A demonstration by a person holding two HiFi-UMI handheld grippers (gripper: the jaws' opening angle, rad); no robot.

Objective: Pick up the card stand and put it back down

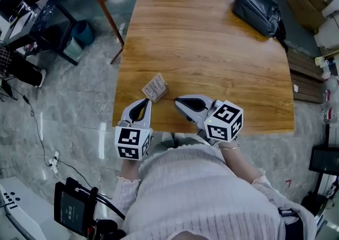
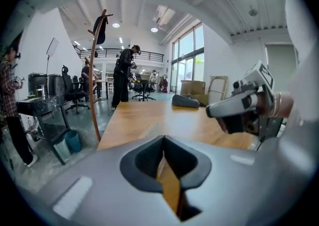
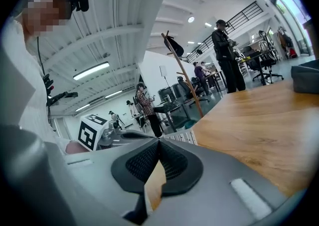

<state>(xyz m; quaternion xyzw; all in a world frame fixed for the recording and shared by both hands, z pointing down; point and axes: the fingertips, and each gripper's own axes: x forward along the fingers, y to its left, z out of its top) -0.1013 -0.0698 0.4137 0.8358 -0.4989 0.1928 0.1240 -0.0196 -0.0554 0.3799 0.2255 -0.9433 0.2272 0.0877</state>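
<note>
The card stand [image 1: 155, 86], a small pale printed card, sits on the wooden table [image 1: 212, 48] near its front left corner. My left gripper [image 1: 146, 100] points at the stand's near edge, its tips right against it. Its jaws are shut, and only a thin slit shows between the pads in the left gripper view [image 2: 163, 142]. I cannot tell whether the card's edge is pinched. My right gripper [image 1: 177, 101] lies a little right of the stand, also shut with nothing in it [image 3: 159, 142]. In the right gripper view the printed card stand [image 3: 182, 137] shows just past the tips.
A black bag [image 1: 258, 10] lies at the table's far right corner. A wooden coat rack pole [image 1: 103, 6] stands off the table's left side, beside a desk and bin [image 1: 79, 35]. Several people stand in the room behind [image 2: 122, 75].
</note>
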